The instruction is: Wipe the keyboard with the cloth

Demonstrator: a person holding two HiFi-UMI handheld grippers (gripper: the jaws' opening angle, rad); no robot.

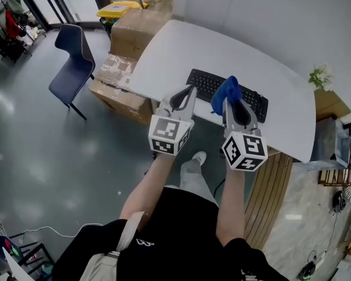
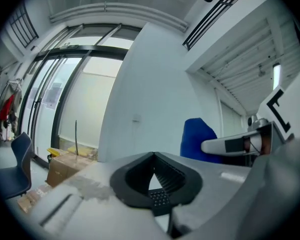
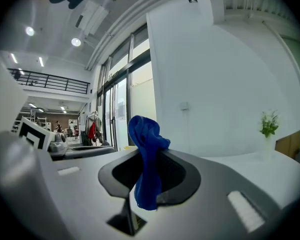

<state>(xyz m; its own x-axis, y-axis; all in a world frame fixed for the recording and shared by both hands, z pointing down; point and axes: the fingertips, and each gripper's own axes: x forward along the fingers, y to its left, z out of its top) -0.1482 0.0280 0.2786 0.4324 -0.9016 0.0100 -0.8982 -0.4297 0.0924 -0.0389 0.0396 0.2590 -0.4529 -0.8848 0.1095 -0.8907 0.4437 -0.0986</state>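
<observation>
Two grippers, head view: left gripper (image 1: 187, 92) and right gripper (image 1: 233, 105) are side by side over the near edge of the keyboard (image 1: 206, 82), which lies on the white desk (image 1: 222, 48).
Cloth, head view: the blue cloth (image 1: 227, 90) is bunched at the right gripper's tip, over the middle of the keyboard.
Hidden, head view: the middle keys are covered by the cloth and both grippers. Cannot tell whether the cloth touches the keys.
Left fingers, left gripper view: closed tip to tip with nothing between them. A small patch of keys shows through the gap below the tips.
Right fingers, right gripper view: clamped on the cloth, with one fold standing up past the tips and a tail hanging down.
Hidden, right gripper view: the keyboard is out of frame; the camera looks level across the desk toward the wall and windows.
Step (judgement): the cloth is gripped and wiping seems about to begin.
Method (judgement): tilt the right gripper down so the loose fold, not the fingers, meets the keys. Use light pressure and long strokes along the rows. The left gripper could steady the keyboard's left end against sliding.
</observation>
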